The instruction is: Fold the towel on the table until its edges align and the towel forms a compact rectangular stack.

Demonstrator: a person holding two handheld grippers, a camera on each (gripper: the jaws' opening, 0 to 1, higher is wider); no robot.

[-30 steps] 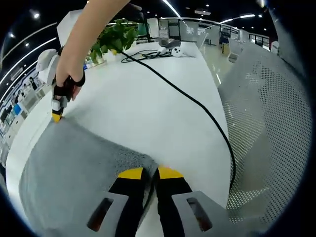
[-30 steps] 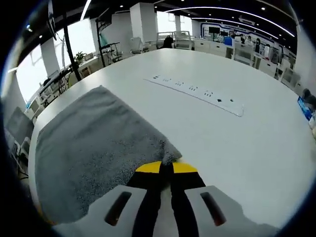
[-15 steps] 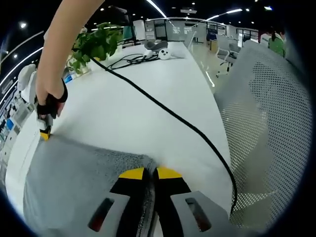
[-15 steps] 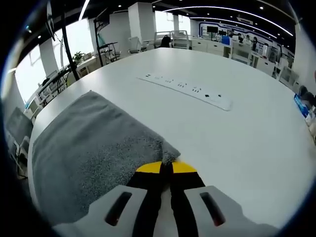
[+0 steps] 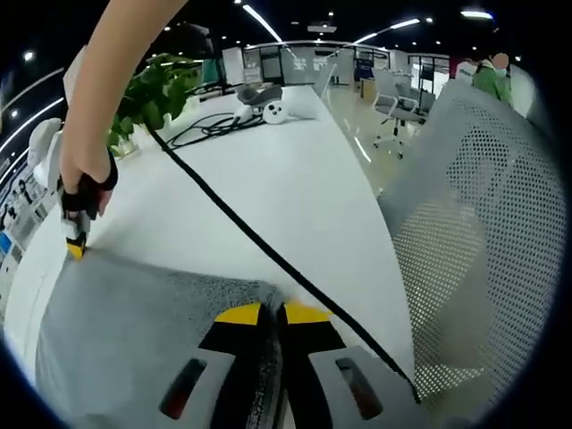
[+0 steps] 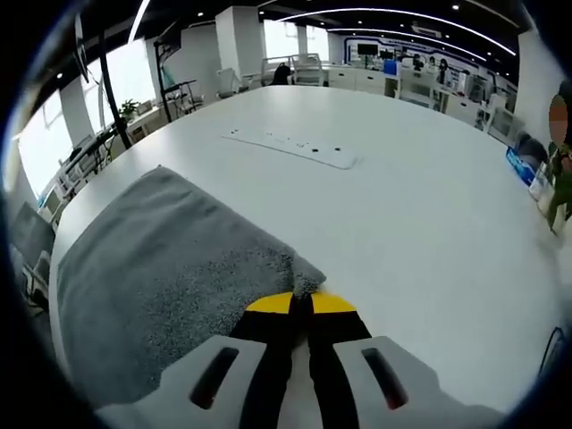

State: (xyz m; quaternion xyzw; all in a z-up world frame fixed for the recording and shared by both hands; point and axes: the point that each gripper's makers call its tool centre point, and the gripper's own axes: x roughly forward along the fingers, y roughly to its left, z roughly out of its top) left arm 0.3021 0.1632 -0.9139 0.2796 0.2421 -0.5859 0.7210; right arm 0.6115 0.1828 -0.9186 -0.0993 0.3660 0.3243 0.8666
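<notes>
Since a second ago both views are swinging: the black cable (image 5: pixel 268 255) now is running closer to the left gripper (image 5: pixel 273 313), and the power strip (image 6: pixel 290 147) is sitting farther up the white table (image 6: pixel 429 232). The left gripper is staying clamped on a corner of the grey towel (image 5: pixel 134 331). The right gripper (image 6: pixel 301 302), jaws closed, is pinching another corner near the table's edge, the person's hand (image 5: pixel 82 192) reaching down. The towel is lying flat and fuzzy.
</notes>
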